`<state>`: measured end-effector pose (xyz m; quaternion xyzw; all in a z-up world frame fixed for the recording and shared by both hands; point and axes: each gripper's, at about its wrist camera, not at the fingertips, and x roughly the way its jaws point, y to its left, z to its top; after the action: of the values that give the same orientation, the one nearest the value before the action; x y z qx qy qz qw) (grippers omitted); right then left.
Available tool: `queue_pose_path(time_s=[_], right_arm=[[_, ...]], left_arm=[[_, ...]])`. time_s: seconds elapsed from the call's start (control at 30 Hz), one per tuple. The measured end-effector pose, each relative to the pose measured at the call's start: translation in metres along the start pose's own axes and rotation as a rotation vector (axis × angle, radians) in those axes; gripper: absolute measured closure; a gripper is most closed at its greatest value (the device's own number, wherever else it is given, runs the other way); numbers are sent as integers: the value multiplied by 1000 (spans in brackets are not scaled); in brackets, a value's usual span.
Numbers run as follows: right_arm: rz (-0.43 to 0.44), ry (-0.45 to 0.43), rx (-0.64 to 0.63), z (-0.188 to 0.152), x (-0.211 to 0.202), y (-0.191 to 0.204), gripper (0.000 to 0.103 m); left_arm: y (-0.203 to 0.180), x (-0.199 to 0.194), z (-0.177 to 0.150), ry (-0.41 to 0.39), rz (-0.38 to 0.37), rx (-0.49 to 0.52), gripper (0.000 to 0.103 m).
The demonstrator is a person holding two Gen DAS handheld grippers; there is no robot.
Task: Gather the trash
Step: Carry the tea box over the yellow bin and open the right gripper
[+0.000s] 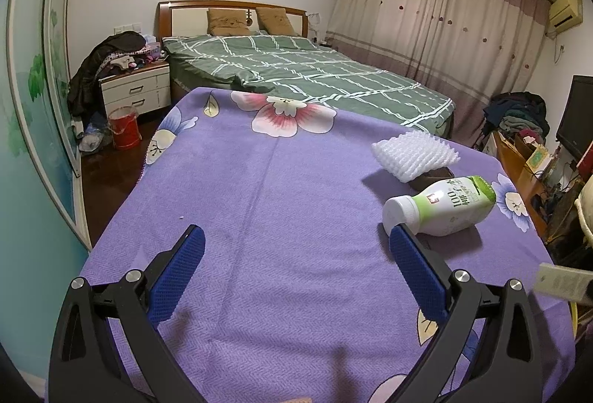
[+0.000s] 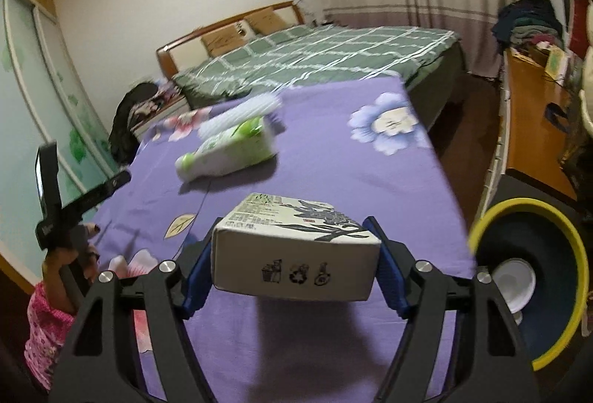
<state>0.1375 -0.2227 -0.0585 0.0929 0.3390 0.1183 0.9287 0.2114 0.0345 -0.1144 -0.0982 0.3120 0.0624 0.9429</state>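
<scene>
My right gripper (image 2: 296, 251) is shut on a white cardboard box (image 2: 296, 247) with dark leaf print, held above the purple flowered cloth (image 2: 333, 158). A white and green plastic bottle (image 1: 441, 204) lies on its side on the cloth, also in the right wrist view (image 2: 229, 151). A white foam net sleeve (image 1: 415, 154) lies just behind it. My left gripper (image 1: 296, 243) is open and empty over the cloth, its right finger close to the bottle's cap. The held box shows blurred at the right edge of the left wrist view (image 1: 559, 282).
A bin with a yellow rim (image 2: 533, 277) stands on the floor right of the table, a white bowl (image 2: 515, 284) inside. A green checked bed (image 1: 307, 69) lies behind. A wooden desk (image 2: 533, 128) with clothes is at the right.
</scene>
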Motion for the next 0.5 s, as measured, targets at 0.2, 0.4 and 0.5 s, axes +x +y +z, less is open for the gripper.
queue_pose_path(time_s=[0.2,0.4,0.5], right_arm=[[-59,-58,61,8,-27,-32,33],[-194,-105,149,11,-48,-83,33],[-274,-95,189,5,-50,-108,33]], left_arm=[[-4,1,1,0,8,12,5],[-6,2,1,3,14,21,5],[-8,1,1,3,18,29,5]])
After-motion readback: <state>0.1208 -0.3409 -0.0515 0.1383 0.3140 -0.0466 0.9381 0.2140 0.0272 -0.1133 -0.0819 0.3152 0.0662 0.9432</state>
